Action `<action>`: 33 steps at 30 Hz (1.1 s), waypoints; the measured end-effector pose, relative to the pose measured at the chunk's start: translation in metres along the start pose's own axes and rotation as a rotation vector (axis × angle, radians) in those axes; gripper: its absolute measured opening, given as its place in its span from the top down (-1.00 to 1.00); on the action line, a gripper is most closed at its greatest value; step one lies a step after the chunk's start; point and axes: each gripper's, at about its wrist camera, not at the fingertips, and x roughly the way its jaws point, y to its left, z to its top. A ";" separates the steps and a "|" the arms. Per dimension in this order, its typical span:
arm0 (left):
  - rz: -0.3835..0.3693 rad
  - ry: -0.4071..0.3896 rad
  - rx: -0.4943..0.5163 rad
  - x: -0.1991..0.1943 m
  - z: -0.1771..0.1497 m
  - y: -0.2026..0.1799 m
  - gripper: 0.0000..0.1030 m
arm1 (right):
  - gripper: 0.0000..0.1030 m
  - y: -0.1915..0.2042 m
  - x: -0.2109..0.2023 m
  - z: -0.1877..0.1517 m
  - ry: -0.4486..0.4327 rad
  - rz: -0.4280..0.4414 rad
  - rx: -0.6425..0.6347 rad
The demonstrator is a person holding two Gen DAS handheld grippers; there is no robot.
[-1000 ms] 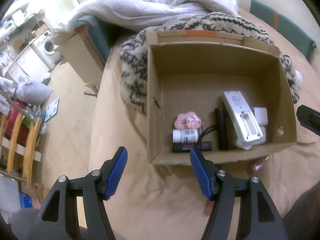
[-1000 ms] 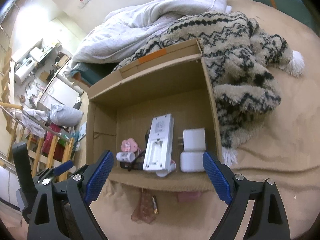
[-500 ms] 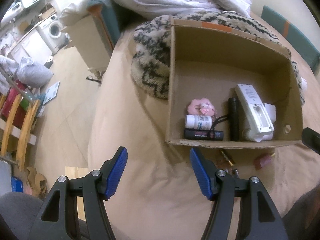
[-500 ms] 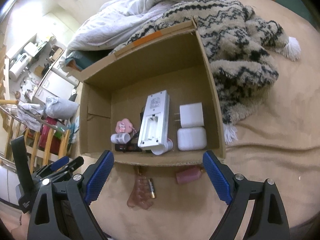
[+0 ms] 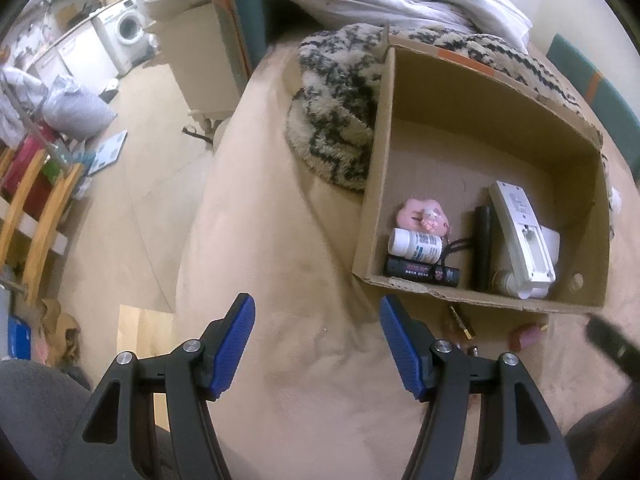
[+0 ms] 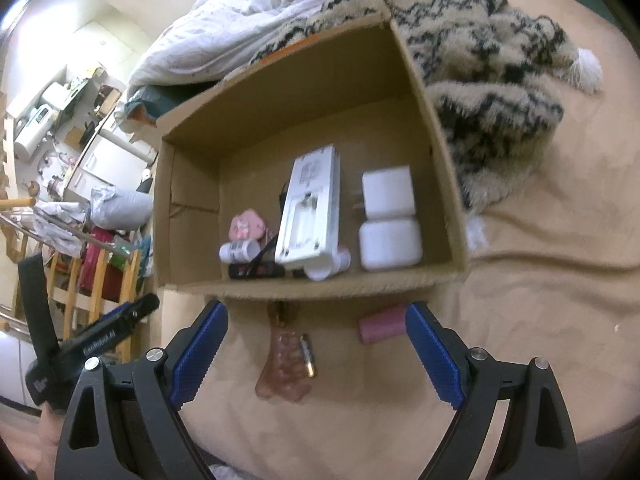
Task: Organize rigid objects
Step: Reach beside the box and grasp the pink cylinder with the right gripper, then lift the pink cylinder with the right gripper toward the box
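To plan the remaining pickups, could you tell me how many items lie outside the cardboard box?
3, beside its near wall: pink cylinder, translucent pink paw-shaped piece, small battery beside it. The box may hide more.

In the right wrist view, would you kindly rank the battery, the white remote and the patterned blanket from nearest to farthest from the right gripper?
1. Battery: on the bed between the right gripper's fingers.
2. White remote: inside the cardboard box.
3. Patterned blanket: beyond the box, upper right.

brown cardboard box (image 6: 436, 128), white remote (image 6: 310, 208), pink cylinder (image 6: 382, 324), black-and-cream zigzag blanket (image 6: 488, 48)
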 end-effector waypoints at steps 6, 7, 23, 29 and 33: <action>-0.045 0.035 -0.023 0.003 0.000 0.001 -0.20 | -0.86 -0.009 0.051 0.005 0.173 -0.232 -0.047; -0.052 0.039 -0.026 0.003 0.000 0.000 -0.20 | -0.86 -0.010 0.062 0.006 0.214 -0.274 -0.080; -0.086 0.060 -0.036 0.004 -0.003 -0.001 -0.20 | -0.27 0.008 0.105 0.013 0.318 -0.410 -0.341; -0.056 0.050 -0.014 0.005 -0.005 -0.003 -0.20 | -0.27 0.014 0.095 0.011 0.316 -0.394 -0.356; -0.045 0.056 -0.026 0.008 -0.005 0.000 -0.20 | -0.26 0.025 0.075 0.005 0.290 -0.354 -0.374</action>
